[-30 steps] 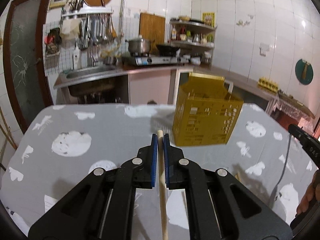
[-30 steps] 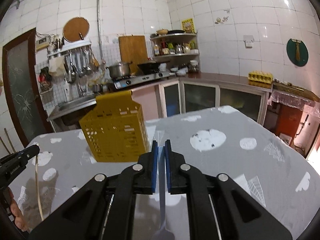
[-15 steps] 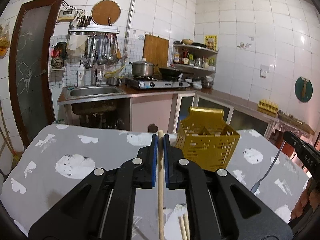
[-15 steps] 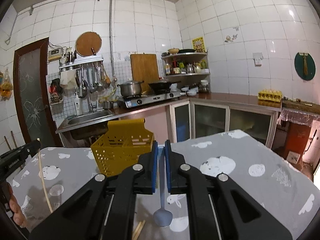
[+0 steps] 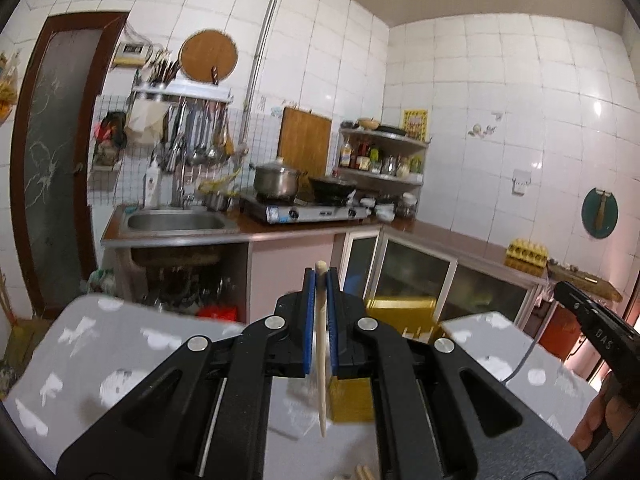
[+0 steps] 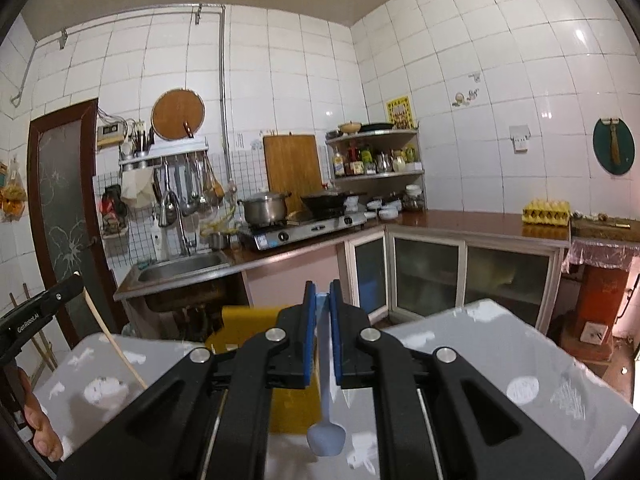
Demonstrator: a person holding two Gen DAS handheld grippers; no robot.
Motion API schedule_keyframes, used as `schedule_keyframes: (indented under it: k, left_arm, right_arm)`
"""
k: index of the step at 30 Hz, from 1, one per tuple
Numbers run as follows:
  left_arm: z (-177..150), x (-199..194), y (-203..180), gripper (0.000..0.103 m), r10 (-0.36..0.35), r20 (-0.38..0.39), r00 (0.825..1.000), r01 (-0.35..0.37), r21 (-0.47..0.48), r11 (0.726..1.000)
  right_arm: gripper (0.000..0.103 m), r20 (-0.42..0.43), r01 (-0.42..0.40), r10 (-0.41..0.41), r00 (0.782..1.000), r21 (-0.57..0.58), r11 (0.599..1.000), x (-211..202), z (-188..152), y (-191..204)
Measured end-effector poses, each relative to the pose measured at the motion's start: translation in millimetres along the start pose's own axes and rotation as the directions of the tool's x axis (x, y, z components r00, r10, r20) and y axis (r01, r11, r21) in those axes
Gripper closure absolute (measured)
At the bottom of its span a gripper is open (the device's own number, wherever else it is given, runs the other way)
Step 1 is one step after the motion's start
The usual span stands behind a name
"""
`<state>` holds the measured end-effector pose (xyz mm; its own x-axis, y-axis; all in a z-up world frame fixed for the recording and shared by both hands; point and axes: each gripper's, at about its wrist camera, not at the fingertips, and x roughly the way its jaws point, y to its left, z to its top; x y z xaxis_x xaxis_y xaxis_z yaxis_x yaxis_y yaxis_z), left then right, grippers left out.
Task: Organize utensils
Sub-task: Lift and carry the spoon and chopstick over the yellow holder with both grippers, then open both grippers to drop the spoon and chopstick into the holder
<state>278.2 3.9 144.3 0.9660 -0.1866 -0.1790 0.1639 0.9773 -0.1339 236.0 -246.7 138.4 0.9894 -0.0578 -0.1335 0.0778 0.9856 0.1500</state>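
Carrying step, I judge: left gripper (image 5: 321,280) clamps a chopstick (image 5: 321,360), right gripper (image 6: 322,294) pinches a blue spoon (image 6: 325,432), both hanging above the table (image 6: 480,340); next, lower each into the yellow caddy (image 6: 244,320) just behind.

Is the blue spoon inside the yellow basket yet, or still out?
Out. The right gripper is shut on the blue spoon, whose bowl hangs in the air in front of the yellow basket, not inside it.
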Motion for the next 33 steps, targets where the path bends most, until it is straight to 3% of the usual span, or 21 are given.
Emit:
schedule_keyframes:
  k: [10, 14, 19, 26, 31, 33]
  left_arm:
    - [77.5, 16.9, -38.7, 0.099, -0.080, 0.134, 0.988, 0.077, 0.025, 0.997]
    - [84.5, 39.5, -55.7, 0.099, -0.091, 0.139, 0.986, 0.085, 0.051, 0.995]
    - [61.4, 86.6, -57.7, 0.099, -0.087, 0.067, 0.994, 0.084, 0.050, 0.995]
    - [1.2, 149.9, -42.9, 0.099, -0.051, -0.104, 0.993, 0.055, 0.034, 0.998]
    - [-22.6, 157.3, -36.3, 0.098, -0.007, -0.164, 0.987, 0.015, 0.047, 0.999]
    - [-22.2, 154.6, -34.7, 0.091, -0.004, -0.178, 0.984, 0.013, 0.050, 0.999]
  right_arm:
    - [0.096, 0.069, -0.027, 0.030, 0.997, -0.034, 0.999, 41.8, 62.6, 31.2]
    - [0.096, 0.061, -0.036, 0.038, 0.997, -0.027, 0.999, 63.7, 66.6, 36.6]
    - [0.096, 0.002, -0.049, 0.049, 0.999, -0.014, 0.999, 98.6, 50.0, 38.9]
    - [0.096, -0.092, -0.036, 0.032, 0.995, -0.046, 0.998, 126.2, 5.3, 32.1]
    - [0.095, -0.159, -0.016, 0.001, 0.987, -0.096, 0.995, 135.7, -18.3, 34.0]
    - [0.091, -0.172, 0.005, -0.026, 0.985, -0.123, 0.992, 136.0, -20.8, 35.4]
